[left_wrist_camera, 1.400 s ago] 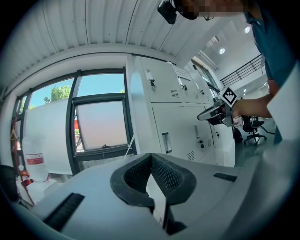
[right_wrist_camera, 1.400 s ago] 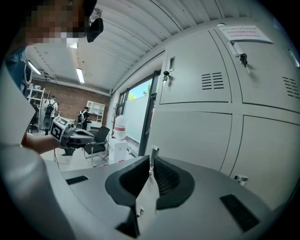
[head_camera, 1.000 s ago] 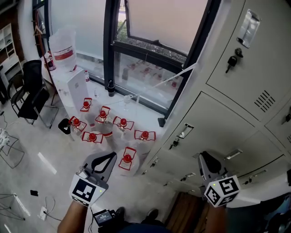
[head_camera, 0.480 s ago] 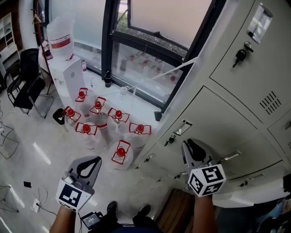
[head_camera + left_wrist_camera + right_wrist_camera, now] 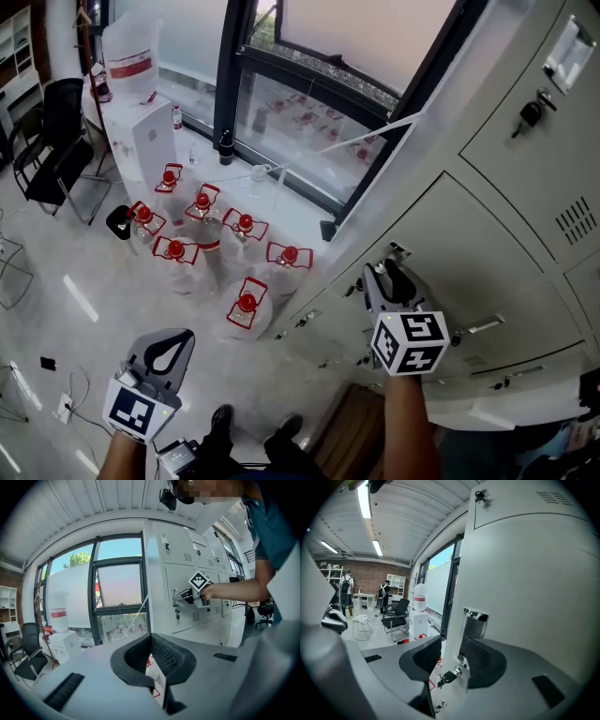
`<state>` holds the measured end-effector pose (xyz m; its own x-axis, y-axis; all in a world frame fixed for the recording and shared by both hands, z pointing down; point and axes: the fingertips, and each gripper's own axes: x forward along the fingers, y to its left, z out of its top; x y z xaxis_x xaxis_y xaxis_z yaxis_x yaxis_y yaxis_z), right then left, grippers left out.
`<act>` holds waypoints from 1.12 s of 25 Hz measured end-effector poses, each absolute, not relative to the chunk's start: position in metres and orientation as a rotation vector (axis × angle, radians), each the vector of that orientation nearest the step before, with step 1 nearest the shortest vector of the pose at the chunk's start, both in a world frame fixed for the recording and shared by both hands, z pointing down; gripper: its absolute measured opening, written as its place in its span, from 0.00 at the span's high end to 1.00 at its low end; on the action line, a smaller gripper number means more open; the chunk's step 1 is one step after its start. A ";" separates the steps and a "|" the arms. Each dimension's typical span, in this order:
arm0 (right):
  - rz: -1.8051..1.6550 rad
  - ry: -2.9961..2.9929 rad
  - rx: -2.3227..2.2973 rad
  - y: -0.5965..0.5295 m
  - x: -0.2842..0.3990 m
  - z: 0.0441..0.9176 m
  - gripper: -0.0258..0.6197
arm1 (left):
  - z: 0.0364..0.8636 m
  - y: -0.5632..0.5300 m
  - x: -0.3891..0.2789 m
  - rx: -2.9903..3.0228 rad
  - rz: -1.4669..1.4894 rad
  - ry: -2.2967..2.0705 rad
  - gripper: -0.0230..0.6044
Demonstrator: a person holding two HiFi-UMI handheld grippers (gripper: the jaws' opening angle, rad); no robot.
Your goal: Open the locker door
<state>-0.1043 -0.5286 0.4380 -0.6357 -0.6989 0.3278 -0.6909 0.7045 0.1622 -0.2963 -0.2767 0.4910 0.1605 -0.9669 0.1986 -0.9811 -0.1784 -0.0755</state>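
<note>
The step in hand looks like the approach to the handle, with the locker door [image 5: 469, 239] seemingly shut, flush with its neighbours in the bank of grey lockers on the right of the head view. The right gripper [image 5: 386, 274] is up against that door's left edge. Its jaws have just been opening and now stand wide apart. In the right gripper view, the chrome handle [image 5: 476, 615] and a key [image 5: 447, 677] in the lock below it sit in the gap between the pads, which press on neither. The right gripper therefore grasps nothing yet.

The left gripper [image 5: 175, 337] hangs low and well apart from the lockers, above the floor near a cluster of red-capped water jugs [image 5: 246, 305]. Its 2 fingertips meet and it carries nothing.

The next move probably calls for closing the right jaws on the handle, or hooking 1 pad behind it, then pulling outward. If the latch is locked, the key would need a turn first.

Several things stay unclear. The key's position, locked or not, is too small to read. The gripper's marker cube covers the contact area in the head view. The door's hinge side is not visible, and the wide-angle bend makes it hard to tell how deep the handle sits.
</note>
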 end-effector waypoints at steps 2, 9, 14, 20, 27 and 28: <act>-0.030 -2.544 1.104 -0.534 -0.108 0.443 0.74 | 0.497 -0.274 -0.300 2.318 0.311 -1.968 0.94; -0.036 -2.546 1.137 -0.543 -0.114 0.454 0.74 | 0.510 -0.267 -0.305 2.288 0.318 -1.964 0.94; -0.048 -2.568 1.079 -0.524 -0.112 0.455 0.74 | 0.516 -0.266 -0.305 2.283 0.341 -1.951 0.94; -0.024 -2.584 1.043 -0.490 -0.106 0.454 0.76 | 0.504 -0.276 -0.298 2.368 0.327 -1.935 0.94; 0.027 -2.589 1.008 -0.437 -0.085 0.459 0.76 | 0.492 -0.274 -0.285 2.438 0.300 -1.914 0.94; 0.033 -2.589 1.009 -0.432 -0.082 0.459 0.76 | 0.490 -0.275 -0.283 2.449 0.299 -1.908 0.94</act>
